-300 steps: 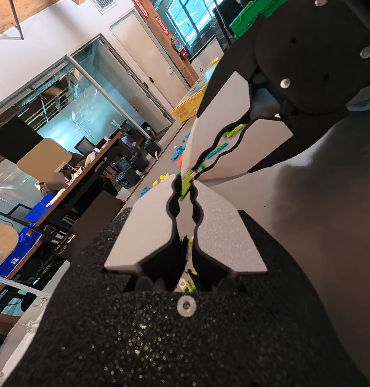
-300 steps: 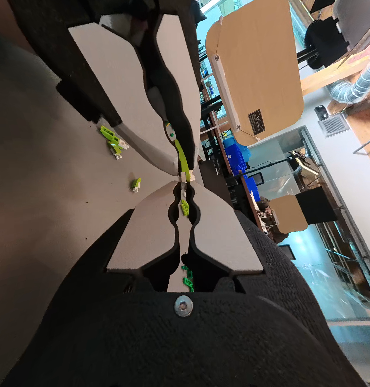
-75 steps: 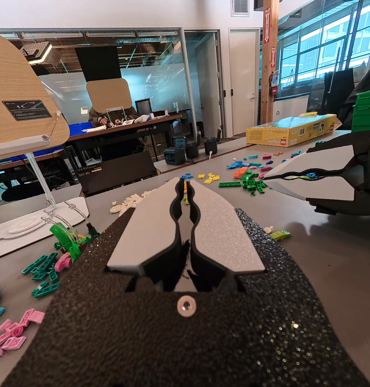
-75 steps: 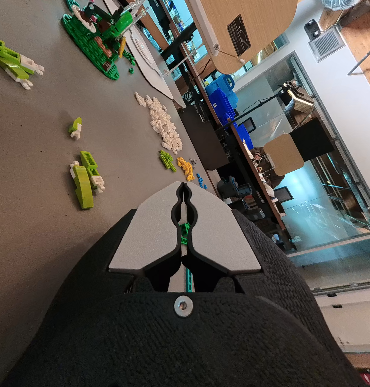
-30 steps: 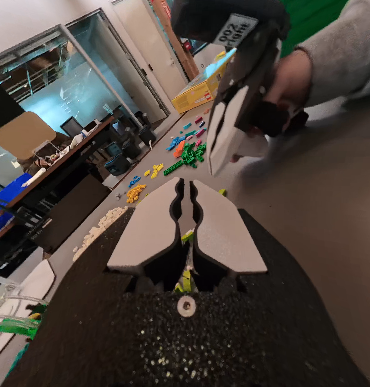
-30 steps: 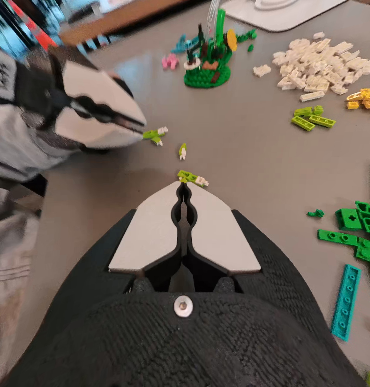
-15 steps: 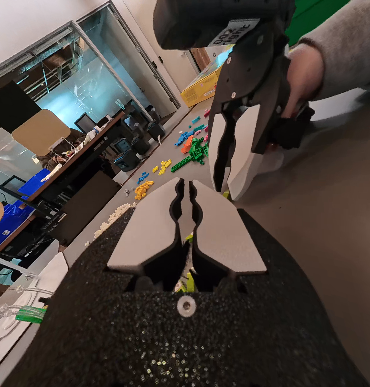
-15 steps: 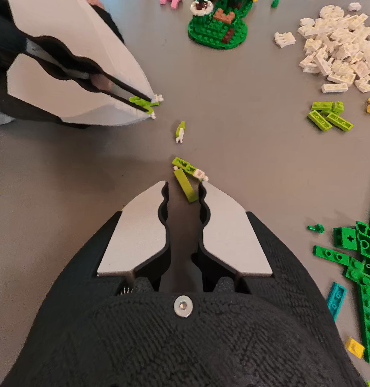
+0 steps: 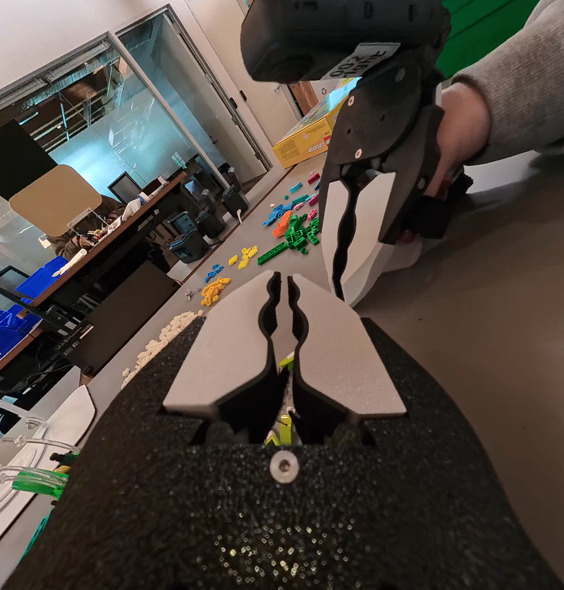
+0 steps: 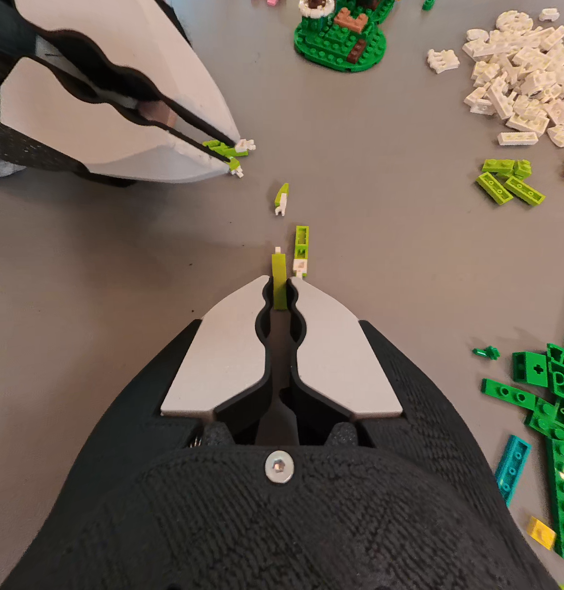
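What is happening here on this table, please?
A person holds a two-finger gripper in each hand over a grey table scattered with small building bricks. The right gripper is closed on a lime-green piece lying on the table. The left gripper grips a small lime-green and white assembly at its tips. Two more lime-and-white pieces lie between them; a green model and a white brick pile sit beyond.

Green brick model: upper part is cut off by the top edge.
White brick pile: right side is cut off by the frame.
Left tool: grasped lime piece is hidden in its own view.
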Available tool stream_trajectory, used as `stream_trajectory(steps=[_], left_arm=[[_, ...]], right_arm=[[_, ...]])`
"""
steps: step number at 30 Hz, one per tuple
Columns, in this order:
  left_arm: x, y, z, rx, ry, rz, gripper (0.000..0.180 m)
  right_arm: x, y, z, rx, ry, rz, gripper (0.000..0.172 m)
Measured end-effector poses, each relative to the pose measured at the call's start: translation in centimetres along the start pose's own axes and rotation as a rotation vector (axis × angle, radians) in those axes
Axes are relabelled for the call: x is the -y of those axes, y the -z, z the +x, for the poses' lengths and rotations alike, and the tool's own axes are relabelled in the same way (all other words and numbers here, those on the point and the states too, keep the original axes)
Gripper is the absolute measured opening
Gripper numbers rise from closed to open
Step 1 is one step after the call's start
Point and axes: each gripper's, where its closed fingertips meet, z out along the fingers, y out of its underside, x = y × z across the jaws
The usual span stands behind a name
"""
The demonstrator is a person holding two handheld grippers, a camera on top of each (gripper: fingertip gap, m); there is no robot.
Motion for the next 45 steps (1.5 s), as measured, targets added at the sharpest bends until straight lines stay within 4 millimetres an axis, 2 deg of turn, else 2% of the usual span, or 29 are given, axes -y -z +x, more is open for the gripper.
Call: stream_trajectory(steps=[4, 8, 12, 16, 18, 23, 30, 36, 41, 45], left_arm=[[0.2, 0.1, 0.0, -0.024, 0.034, 0.012, 0.005], [3.7, 1.9, 0.2, -0.165, 0.297, 0.262, 0.003], [3.6, 2.1, -1.3, -0.192, 0.495, 0.294, 0.004], [3.9, 2.0, -0.7, -0.296, 0.613, 0.291, 0.018], [4.1, 2.0, -0.2, -0.332, 0.636, 0.290, 0.022], [4.6, 2.2, 0.7, -0.410, 0.632, 0.305, 0.018], [4.9, 2.3, 1.3, -0.455, 0.643, 0.309, 0.007], [5.3, 2.5, 1.7, -0.484, 0.637, 0.328, 0.012], [5.3, 2.5, 1.5, -0.483, 0.652, 0.338, 0.004], [5.3, 2.4, 1.5, -0.475, 0.656, 0.335, 0.009]], right_arm=[[1.3, 1.2, -1.2, 0.094, 0.025, 0.122, 0.006], [3.0, 3.6, -2.0, 0.176, 0.036, 0.323, 0.006], [4.3, 5.4, -2.2, 0.214, 0.038, 0.483, 0.006], [5.7, 6.3, -3.1, 0.223, 0.082, 0.614, 0.006], [6.3, 6.4, -3.8, 0.238, 0.097, 0.658, 0.006], [7.2, 6.3, -4.9, 0.253, 0.112, 0.713, 0.005], [7.5, 6.5, -5.1, 0.274, 0.091, 0.742, 0.006], [7.5, 6.5, -5.3, 0.285, 0.095, 0.745, 0.005], [7.5, 6.4, -5.4, 0.291, 0.094, 0.744, 0.005], [7.5, 6.4, -5.6, 0.297, 0.098, 0.743, 0.005]])
